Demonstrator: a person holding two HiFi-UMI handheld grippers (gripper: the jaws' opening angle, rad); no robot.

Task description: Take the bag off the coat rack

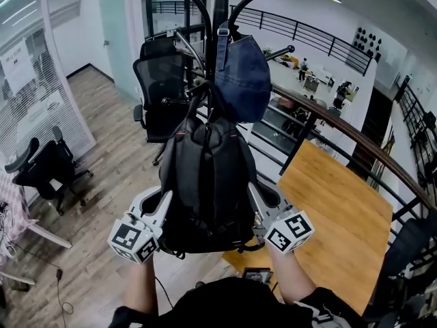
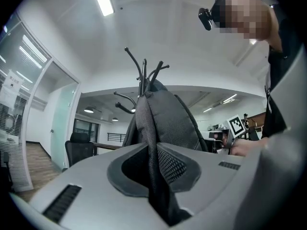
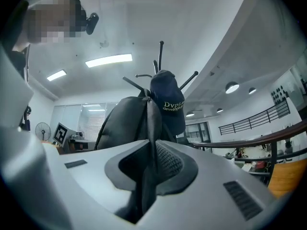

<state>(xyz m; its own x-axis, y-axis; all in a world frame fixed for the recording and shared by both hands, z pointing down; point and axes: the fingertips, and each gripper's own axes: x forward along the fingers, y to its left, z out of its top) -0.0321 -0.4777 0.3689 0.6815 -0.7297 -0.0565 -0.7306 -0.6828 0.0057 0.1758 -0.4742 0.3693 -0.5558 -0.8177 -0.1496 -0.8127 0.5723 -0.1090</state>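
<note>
Black bag (image 1: 205, 183) on coat rack (image 1: 220, 5), blue cap (image 1: 242, 77) above

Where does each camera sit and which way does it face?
Head view: head-mounted, facing steeply down at the bag on the rack; forearms, left gripper and right gripper show.
Left gripper view: on that gripper, facing along jaws shut on the bag; torso at right.
Right gripper view: likewise on its gripper, jaws shut on the bag, cap beyond; person at upper left.
Shared: both gripper views show bag, rack and the opposite marker cube.
</note>
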